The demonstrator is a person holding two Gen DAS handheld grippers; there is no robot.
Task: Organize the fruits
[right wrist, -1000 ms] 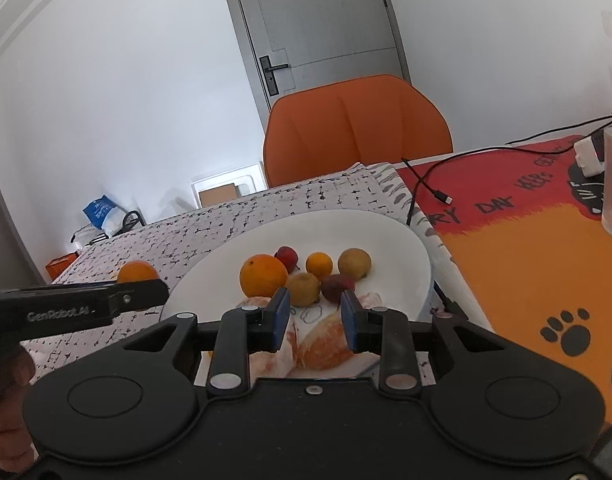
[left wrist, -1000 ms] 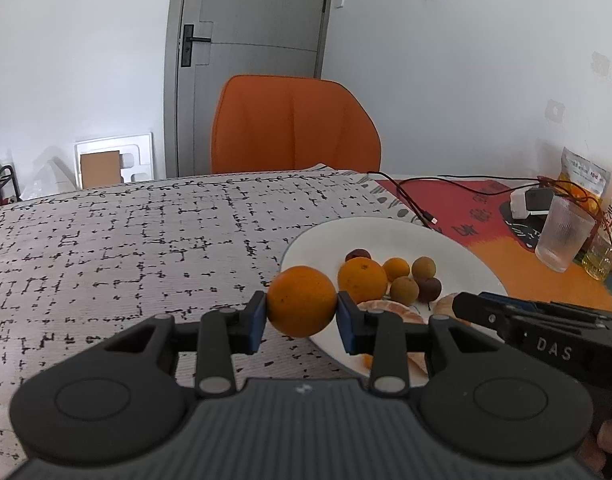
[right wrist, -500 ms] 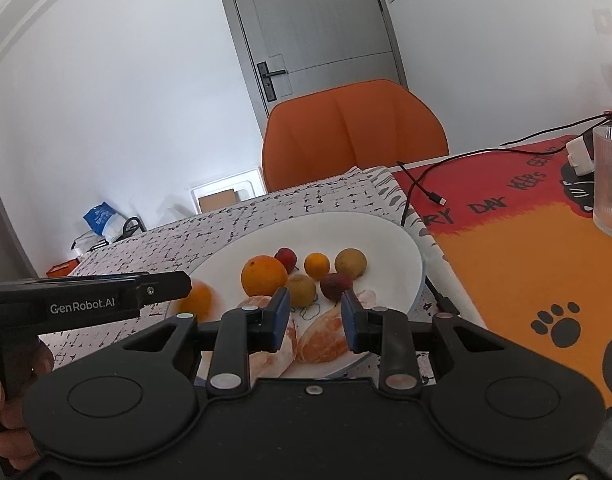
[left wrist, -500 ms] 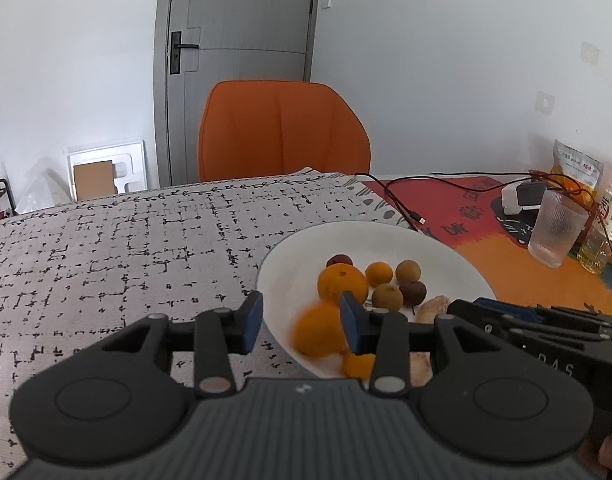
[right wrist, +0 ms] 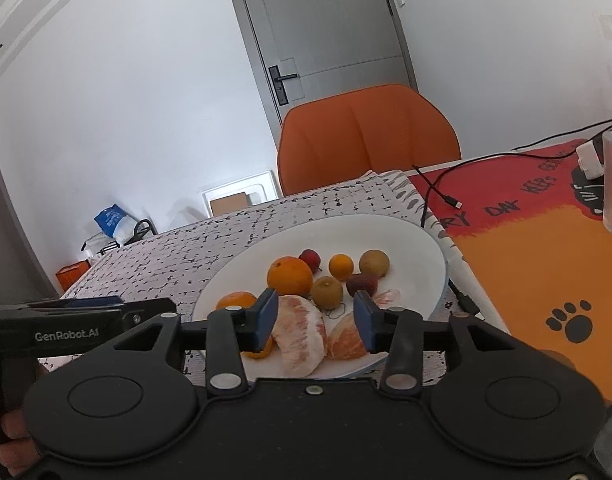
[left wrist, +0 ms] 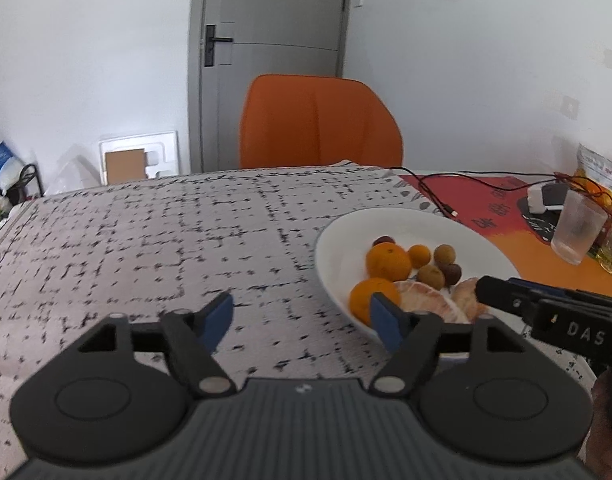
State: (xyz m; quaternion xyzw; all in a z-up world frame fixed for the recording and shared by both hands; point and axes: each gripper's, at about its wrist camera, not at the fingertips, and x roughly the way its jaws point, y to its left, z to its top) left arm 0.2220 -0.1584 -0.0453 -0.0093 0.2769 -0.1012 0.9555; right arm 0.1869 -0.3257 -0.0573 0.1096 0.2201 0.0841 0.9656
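Item 1, plate (right wrist: 434,240): white, sitting on the speckled tablecloth (left wrist: 145,240), serving as landmark for everything below.

Item 2, left tongs (left wrist: 301,316): I am holding them at the plate's near-left edge. Their jaws have just been opening and are standing wide apart with nothing between them.

Item 3, released orange (left wrist: 370,298): lying inside the plate at its near-left rim, just beyond my left tongs' inner pad, apparently clear of it.

Item 4, right tongs (right wrist: 314,320): I am holding them over the plate's near edge. Their jaws have just been opening and are standing partly apart, pads pressing on nothing; 2 peeled citrus pieces (right wrist: 299,334) are lying on the plate below the gap.

Item 5, other fruit: 1 larger orange (right wrist: 289,276) mid-plate, with about 5 small fruits (right wrist: 342,266) clustered behind and beside it.

Step in hand, as I am judging it: finishing 1 drop-off into the plate.

Next move, as I am judging it: drawing the left tongs back from the rim without nudging the orange, then searching away from the plate for any loose fruit; none is showing on the cloth.
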